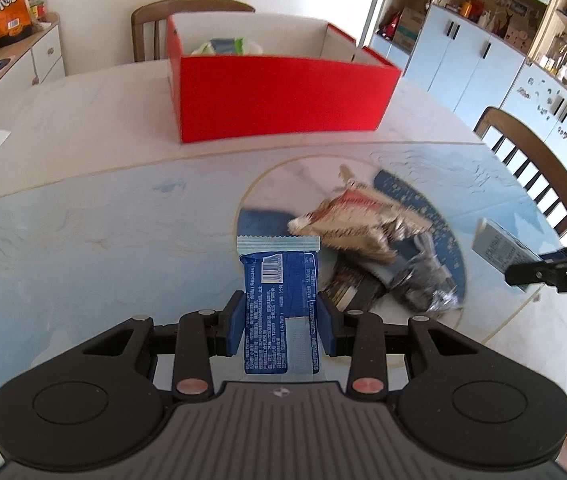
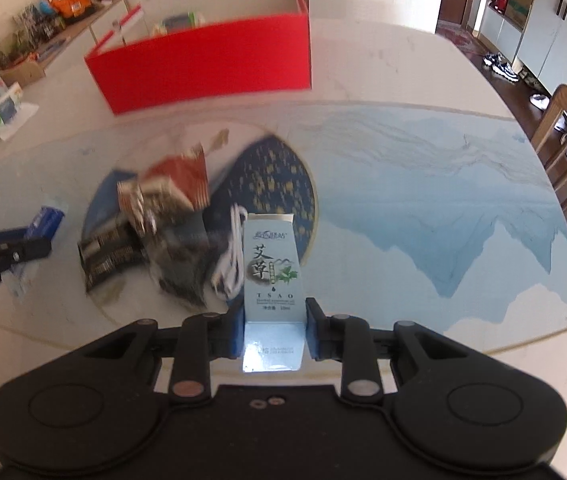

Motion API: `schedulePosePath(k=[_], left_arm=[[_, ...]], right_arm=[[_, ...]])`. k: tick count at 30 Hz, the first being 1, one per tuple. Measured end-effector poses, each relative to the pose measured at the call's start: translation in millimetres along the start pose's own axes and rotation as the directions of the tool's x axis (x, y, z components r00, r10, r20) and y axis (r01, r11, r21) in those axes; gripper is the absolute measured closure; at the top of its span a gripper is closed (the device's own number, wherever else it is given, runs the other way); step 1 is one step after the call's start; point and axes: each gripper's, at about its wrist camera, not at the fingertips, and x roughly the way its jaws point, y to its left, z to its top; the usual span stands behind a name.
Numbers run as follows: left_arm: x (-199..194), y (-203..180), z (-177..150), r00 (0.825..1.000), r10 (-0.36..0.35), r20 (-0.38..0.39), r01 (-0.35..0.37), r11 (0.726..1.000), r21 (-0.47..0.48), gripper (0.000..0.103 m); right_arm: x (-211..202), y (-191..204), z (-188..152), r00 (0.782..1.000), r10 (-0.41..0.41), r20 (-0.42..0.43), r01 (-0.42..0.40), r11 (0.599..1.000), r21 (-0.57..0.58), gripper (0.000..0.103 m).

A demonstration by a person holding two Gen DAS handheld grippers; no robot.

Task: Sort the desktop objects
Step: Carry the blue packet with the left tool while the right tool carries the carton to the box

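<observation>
My left gripper (image 1: pixel 281 308) is shut on a blue snack packet (image 1: pixel 279 276), whose sealed end sticks out ahead of the pads, above the table. My right gripper (image 2: pixel 273 312) is shut on a small pale-blue carton (image 2: pixel 269 260) printed with green leaves, held upright. In the left wrist view the right gripper (image 1: pixel 555 276) enters from the right edge with the carton (image 1: pixel 499 248). Seen from the right wrist, the left gripper (image 2: pixel 3 256) and its packet (image 2: pixel 45 222) are at the left edge. An open red box (image 1: pixel 283 96) with some items inside stands at the far side of the table.
A blurred pile of crumpled wrappers (image 1: pixel 363 224) and a dark packet (image 2: pixel 111 252) lies on the round blue pattern between the grippers, with a white cable (image 2: pixel 231 256) beside it. Wooden chairs (image 1: pixel 535 168) stand at the table's right and far sides. A sideboard (image 1: pixel 23 56) holds snack bags.
</observation>
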Motion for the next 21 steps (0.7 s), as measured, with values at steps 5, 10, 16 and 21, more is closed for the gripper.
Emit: schedulePosePath(k=[5,10,16,21], left_arm=[[-10,-6,14,0.999,-0.027,0.024,0.027,1.0,0.006,0.067],[-19,-8,32,0.998,-0.039,0.053,0.038,0.999,0.011,0.067],[-28,-5,59,0.994,-0.041,0.097,0.04,0.999,0.011,0.067],[-31,-1,84,0.99,-0.033,0.136,0.031,0.999,0.018,0.067]], right_arm=[[-10,3,25,0.998,0.033,0.046,-0.033,0.999,0.001,0.075],[-19,7,52,0.992,0.071,0.102,-0.07,0.997,-0.007,0.075],[-25,15,87,0.984,0.101,0.146,-0.095,0.994,-0.045,0.075],[-26,23,111,0.978,0.107,0.178,-0.096,0.993,-0.068,0.075]])
